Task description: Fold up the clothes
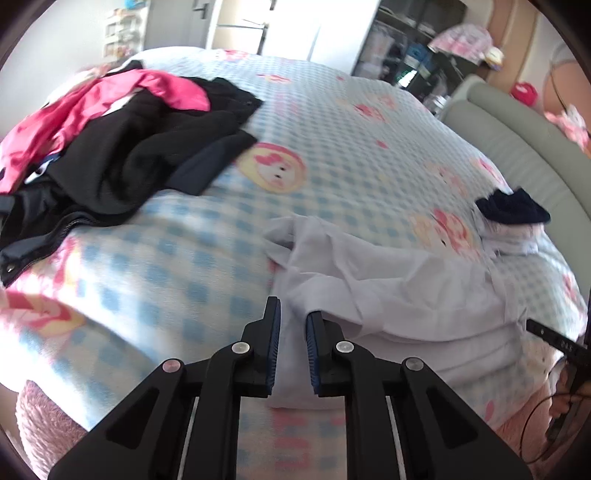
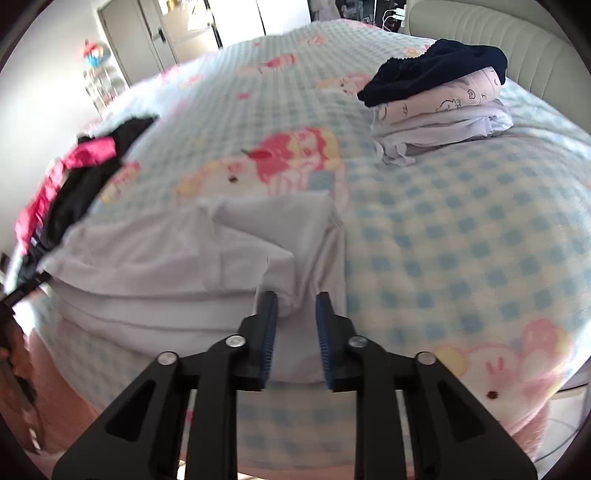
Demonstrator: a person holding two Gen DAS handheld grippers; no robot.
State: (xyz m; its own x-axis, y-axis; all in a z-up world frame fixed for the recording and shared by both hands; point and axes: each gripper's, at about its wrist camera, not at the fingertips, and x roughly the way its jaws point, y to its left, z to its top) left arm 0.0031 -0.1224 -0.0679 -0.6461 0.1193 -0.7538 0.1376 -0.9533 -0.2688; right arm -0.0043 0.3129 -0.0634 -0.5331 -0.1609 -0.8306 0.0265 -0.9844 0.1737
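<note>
A wide bed (image 2: 461,229) fills the room, spread with a blue-and-white checked blanket (image 1: 332,122) printed with pink cartoon figures. A pale padded headboard (image 2: 480,26) runs along one side. Beyond the far edge stands a grey door (image 2: 136,37) in a white wall (image 2: 44,74), and bright daylight washes in from the doorway (image 1: 288,26) past it. Dark open shelving (image 1: 413,48), crowded with blurred items, stands near the headboard.
</note>
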